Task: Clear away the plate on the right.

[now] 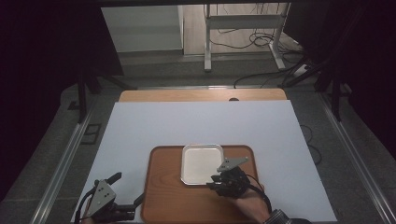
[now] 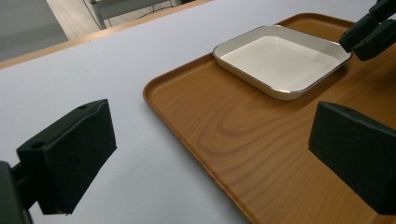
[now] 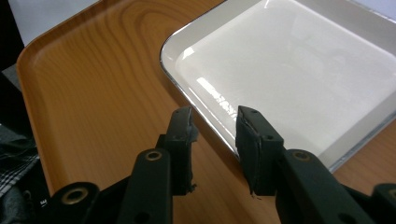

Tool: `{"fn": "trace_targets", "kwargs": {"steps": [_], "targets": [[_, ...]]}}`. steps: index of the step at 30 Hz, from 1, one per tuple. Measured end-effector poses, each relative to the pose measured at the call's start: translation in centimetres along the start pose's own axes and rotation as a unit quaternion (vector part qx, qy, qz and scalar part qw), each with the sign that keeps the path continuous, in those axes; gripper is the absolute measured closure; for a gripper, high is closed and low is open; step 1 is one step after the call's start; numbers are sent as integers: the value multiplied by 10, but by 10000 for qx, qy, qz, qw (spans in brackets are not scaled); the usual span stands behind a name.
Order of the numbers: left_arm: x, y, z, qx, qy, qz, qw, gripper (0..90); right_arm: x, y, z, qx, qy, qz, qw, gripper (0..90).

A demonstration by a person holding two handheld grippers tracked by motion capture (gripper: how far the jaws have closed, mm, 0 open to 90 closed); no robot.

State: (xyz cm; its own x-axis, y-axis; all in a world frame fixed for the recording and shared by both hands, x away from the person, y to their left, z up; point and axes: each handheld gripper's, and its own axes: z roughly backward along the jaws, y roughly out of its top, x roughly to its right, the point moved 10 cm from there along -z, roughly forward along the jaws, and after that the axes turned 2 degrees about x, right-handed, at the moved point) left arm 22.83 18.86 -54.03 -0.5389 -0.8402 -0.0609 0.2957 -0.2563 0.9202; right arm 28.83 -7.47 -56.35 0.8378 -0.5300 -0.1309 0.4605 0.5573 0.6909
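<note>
Straddling the near rim of the white dish (image 3: 299,70) we note our right gripper (image 3: 215,122), jaws narrowly parted with pads clear of the rim, dish resting on the wooden tray (image 3: 93,84), our left gripper (image 1: 122,187) spread wide over the tray's left edge, well apart from the dish.

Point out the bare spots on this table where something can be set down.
Free: the wooden tray left of the white dish, and the white sheet beyond the tray, up to the table's far wooden edge. Crowded: the dish's near right corner, where the right gripper straddles its rim, and the near left corner by the left gripper.
</note>
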Motion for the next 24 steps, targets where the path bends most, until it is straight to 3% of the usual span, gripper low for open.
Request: {"fn": "trace_targets", "kwargs": {"steps": [13,24], "targets": [[1,0,0,-23,-65,84,9999,11,12,4,11,286,-230,-69,9993,524],[3,-1,0,-49,-47,-14,10000,15,22,2,16,433,-409,19,9982,375]]}}
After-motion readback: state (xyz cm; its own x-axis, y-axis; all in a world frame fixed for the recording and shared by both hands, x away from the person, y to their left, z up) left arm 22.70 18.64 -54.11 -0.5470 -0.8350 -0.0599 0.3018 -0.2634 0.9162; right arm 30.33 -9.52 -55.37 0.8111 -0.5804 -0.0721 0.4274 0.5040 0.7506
